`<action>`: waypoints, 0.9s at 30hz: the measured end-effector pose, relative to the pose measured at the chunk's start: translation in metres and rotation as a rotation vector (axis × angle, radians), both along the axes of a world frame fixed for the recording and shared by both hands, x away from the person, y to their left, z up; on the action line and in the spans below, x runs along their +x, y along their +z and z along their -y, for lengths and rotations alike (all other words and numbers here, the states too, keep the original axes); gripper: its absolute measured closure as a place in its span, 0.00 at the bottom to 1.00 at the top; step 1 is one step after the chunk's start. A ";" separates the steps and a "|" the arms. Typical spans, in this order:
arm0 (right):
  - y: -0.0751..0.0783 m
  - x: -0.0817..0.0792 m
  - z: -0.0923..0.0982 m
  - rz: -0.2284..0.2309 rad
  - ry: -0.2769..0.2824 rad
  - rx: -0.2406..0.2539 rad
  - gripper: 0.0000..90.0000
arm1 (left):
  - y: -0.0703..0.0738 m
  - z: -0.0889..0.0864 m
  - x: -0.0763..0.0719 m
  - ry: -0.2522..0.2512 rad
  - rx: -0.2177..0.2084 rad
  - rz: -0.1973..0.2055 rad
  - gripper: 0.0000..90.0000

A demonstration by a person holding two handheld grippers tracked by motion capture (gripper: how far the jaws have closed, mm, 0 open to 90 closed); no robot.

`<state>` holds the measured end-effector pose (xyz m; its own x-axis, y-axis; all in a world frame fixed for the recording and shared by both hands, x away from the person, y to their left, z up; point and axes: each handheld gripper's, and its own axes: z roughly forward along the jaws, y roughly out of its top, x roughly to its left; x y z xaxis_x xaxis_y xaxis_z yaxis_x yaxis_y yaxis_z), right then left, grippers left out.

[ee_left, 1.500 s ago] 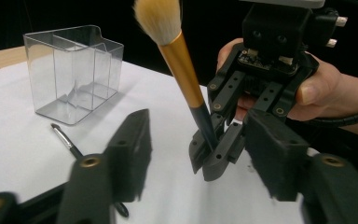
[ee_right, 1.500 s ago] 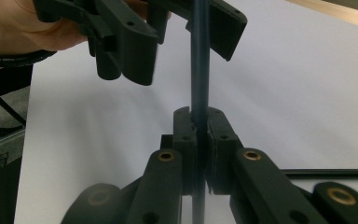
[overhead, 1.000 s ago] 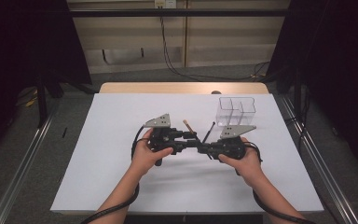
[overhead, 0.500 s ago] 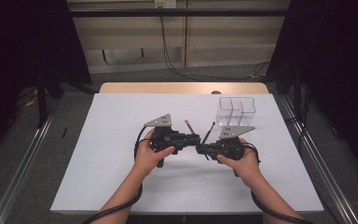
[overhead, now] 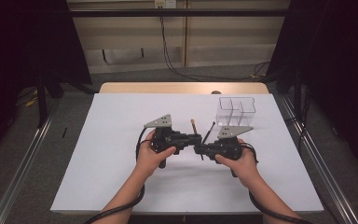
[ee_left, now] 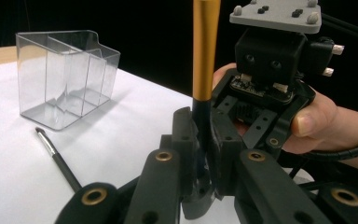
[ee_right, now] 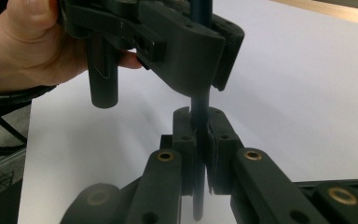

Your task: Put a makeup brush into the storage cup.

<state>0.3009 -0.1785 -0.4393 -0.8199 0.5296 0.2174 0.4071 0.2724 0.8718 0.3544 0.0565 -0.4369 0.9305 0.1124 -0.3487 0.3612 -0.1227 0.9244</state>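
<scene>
A brush (ee_left: 206, 51) with a gold-orange ferrule and a black handle stood out against the matt black jaws of the left gripper (ee_left: 204, 154), which carried brass-coloured pivot pins. The right gripper (ee_right: 200, 149) was equally black, topped in the high view by a grey plate (overhead: 234, 131). A clear, colourless organiser (ee_left: 65, 74) sat on the plain white table cover (overhead: 121, 116), beside a second black brush (ee_left: 58, 158) with a silver band.

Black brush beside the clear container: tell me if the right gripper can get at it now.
Probably not: the right gripper is shut on the gold-handled brush, which the left gripper grips too.
</scene>
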 end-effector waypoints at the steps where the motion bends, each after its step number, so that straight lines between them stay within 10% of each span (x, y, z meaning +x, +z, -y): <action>1: 0.000 0.000 0.000 0.001 -0.002 0.003 0.94 | 0.000 0.000 0.000 0.004 -0.006 0.002 0.92; 27: -0.001 0.000 -0.002 0.011 -0.016 0.054 0.86 | 0.003 -0.005 -0.002 0.041 -0.046 0.044 0.92</action>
<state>0.3005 -0.1763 -0.4401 -0.8139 0.5305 0.2370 0.4014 0.2185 0.8894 0.3522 0.0618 -0.4338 0.9398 0.1357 -0.3136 0.3243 -0.0660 0.9436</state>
